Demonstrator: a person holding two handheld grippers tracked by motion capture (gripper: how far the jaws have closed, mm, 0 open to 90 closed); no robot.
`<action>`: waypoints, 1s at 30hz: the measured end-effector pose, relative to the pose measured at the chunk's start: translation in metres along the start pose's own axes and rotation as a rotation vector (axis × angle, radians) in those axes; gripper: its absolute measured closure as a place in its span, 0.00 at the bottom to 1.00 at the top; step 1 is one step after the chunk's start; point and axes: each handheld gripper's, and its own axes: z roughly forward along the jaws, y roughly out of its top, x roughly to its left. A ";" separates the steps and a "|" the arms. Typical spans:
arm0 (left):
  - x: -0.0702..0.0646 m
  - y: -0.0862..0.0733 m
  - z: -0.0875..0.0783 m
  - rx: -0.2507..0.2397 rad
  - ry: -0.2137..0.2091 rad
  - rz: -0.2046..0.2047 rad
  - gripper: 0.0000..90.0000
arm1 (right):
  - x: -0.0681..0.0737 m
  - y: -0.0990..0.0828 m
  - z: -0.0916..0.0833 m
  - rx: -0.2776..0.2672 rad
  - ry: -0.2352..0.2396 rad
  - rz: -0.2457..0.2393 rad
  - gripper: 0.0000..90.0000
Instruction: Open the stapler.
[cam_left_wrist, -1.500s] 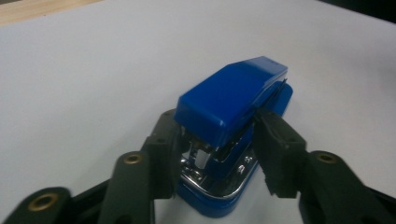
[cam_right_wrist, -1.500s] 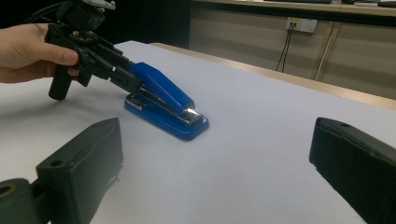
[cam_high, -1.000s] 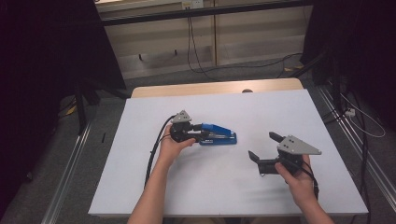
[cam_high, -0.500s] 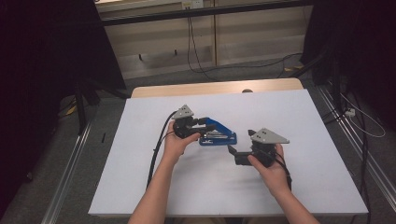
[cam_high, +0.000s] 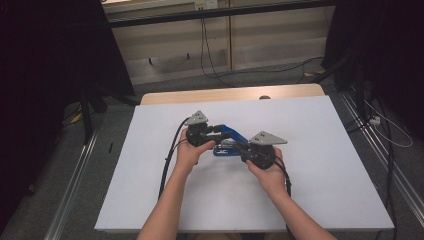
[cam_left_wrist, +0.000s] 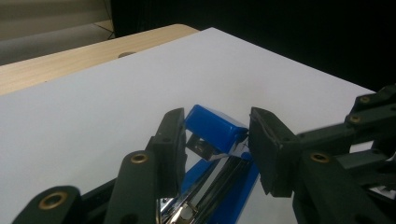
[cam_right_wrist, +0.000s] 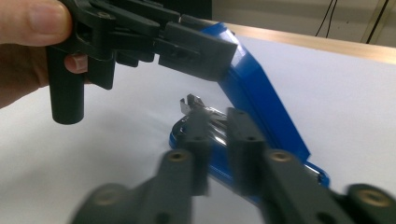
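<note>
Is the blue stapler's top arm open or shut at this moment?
Open. The blue stapler has its top arm tilted up off the base, held between the left gripper's fingers, with the metal staple channel exposed below.

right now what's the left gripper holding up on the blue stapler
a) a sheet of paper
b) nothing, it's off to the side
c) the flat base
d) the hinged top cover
d: in the right gripper view the left gripper clamps the raised top cover of the blue stapler, which is tilted up while the base lies on the white table.
</note>
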 end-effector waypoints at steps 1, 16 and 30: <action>0.000 0.000 0.000 0.000 0.000 0.000 0.64 | 0.000 0.000 0.003 0.000 0.007 0.010 1.00; -0.001 0.001 -0.001 0.003 -0.003 -0.006 0.64 | 0.009 -0.002 0.043 0.035 -0.036 0.036 1.00; 0.000 0.000 0.000 0.002 -0.008 -0.006 0.64 | 0.007 -0.002 0.059 0.011 -0.081 0.093 1.00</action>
